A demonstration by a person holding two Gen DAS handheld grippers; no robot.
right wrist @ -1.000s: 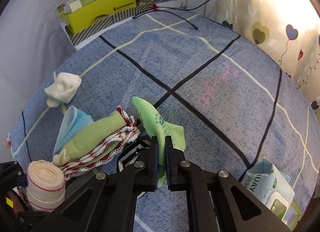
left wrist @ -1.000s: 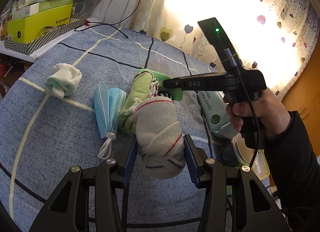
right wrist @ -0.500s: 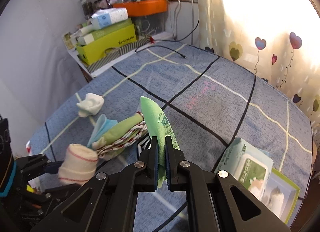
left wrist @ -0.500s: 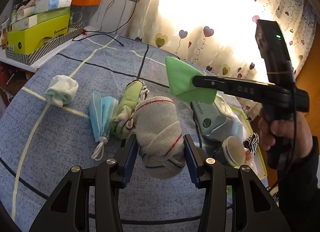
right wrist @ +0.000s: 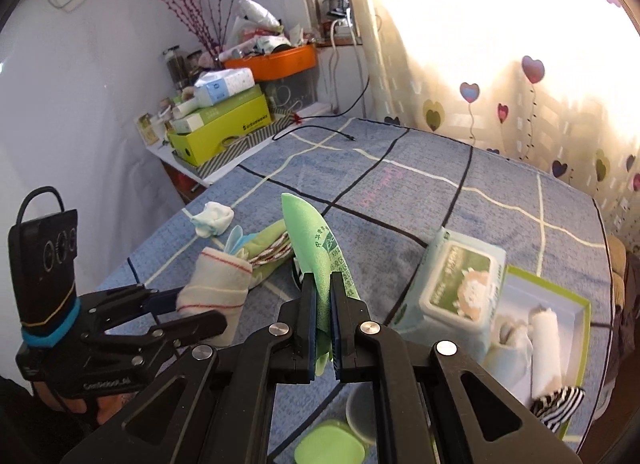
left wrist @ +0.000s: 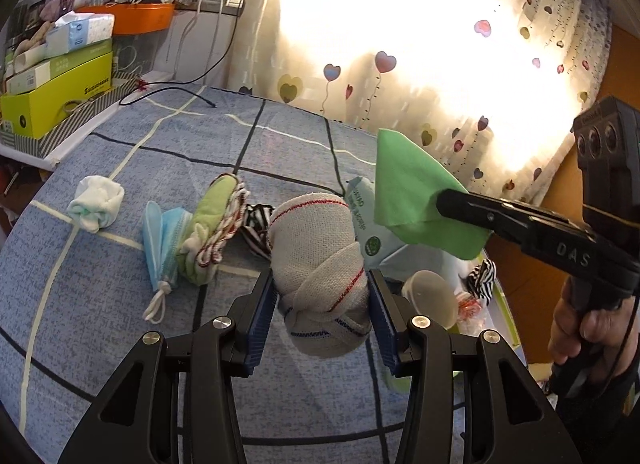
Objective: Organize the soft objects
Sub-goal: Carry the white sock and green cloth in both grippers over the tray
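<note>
1. The left tool (left wrist: pixel 322 296) is clamped on a rolled beige cloth (left wrist: pixel 320 264) with thin red and blue stripes, its blue pads pressed to both sides; the roll is held clear above the bed (left wrist: pixel 120 304).
2. The right tool (right wrist: pixel 323 292) is closed on a flat green cloth (right wrist: pixel 316 240) that stands up from between its pads. Dark green print runs along it, too small to read.
3. On the blue bedcover with dark and pale grid lines lie a balled white sock (left wrist: pixel 96 202), a folded blue face mask (left wrist: pixel 162 240) with white ear loops, and just beside it a light green cloth (left wrist: pixel 208 224) with red-and-white trim.
4. A black-and-white striped piece (left wrist: pixel 256 224) shows behind the held roll.
5. A pack of wet wipes (right wrist: pixel 456 288) with a green-and-white lid label lies beside a green-rimmed tray (right wrist: pixel 576 304) that holds white rolled things.
6. The right tool's body reads "DAS" in the left wrist view. A yellow-green box (right wrist: pixel 224 132) on the side shelf carries writing too blurred to be sure of.
7. Both tools point forward and downward over the bed. A hand (left wrist: pixel 588 328) grips the right tool's handle at the right edge, with a dark sleeve below.
</note>
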